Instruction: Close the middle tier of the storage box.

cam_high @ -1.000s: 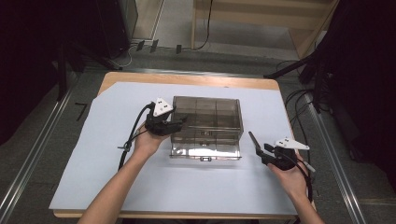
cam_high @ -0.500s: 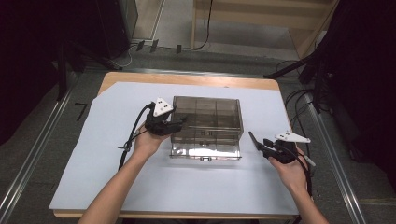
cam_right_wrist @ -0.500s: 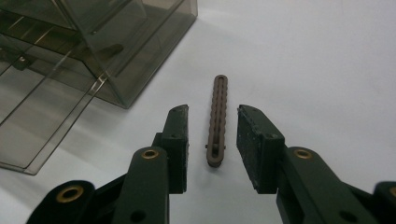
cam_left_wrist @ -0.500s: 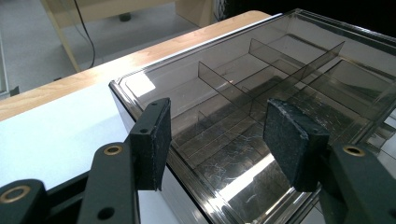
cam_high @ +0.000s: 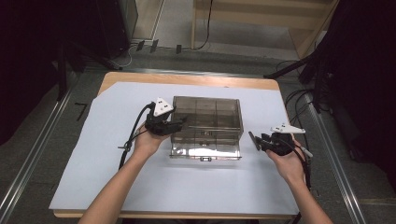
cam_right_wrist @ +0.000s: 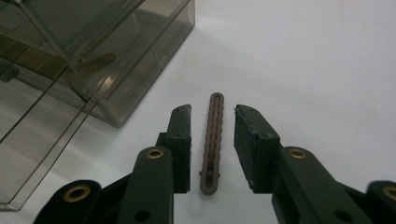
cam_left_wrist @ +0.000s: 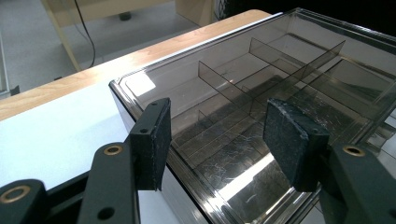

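A smoked-clear plastic compartment box (cam_high: 206, 126) sits lid-shut at the middle of the white table cover (cam_high: 93, 140); the left gripper (cam_left_wrist: 219, 140) is wide open over its near-left corner, holding nothing; the right gripper (cam_right_wrist: 212, 144) is partly open, astride a slim brown ridged strip (cam_right_wrist: 212, 140) lying flat just beside the box's right end, pads (cam_right_wrist: 250, 140) not touching it.

box (cam_high: 206, 125) at the middle of the sheet (cam_high: 107, 140)
left gripper (cam_high: 180, 124) at the box's left edge; strip (cam_right_wrist: 212, 140) right of the box, between the right gripper (cam_right_wrist: 213, 148) jaws.
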{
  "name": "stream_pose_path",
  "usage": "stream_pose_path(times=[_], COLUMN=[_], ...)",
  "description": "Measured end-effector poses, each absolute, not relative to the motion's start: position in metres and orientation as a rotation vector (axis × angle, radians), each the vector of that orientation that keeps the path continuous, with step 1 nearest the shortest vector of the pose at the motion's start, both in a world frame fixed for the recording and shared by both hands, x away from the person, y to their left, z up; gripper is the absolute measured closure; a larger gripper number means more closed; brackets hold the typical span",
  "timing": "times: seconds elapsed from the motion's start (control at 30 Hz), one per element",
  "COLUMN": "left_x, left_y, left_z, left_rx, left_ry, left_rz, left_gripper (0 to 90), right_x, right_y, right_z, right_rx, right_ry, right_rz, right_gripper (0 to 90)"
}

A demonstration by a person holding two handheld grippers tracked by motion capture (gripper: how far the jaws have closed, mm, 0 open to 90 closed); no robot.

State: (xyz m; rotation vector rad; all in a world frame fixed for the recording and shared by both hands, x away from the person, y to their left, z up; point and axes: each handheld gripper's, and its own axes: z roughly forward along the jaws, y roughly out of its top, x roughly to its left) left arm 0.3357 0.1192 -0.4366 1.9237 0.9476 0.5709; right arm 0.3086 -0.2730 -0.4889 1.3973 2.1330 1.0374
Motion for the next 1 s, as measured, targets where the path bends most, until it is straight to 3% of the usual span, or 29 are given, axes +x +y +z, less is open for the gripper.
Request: stream_pose_path(times=[1.0], left_x=[0.337], left_y=[0.119], left_z=[-0.435], left_rx=[1.939], left_ry=[0.953], left_rz=[0.565], left_gripper=[43.3], right_x=[0.329], right_y=[-0.262], right_z=[-0.514], right_rx=[1.456], right_ry=[2.21], right_rz=[0.896], right_gripper=[78.4])
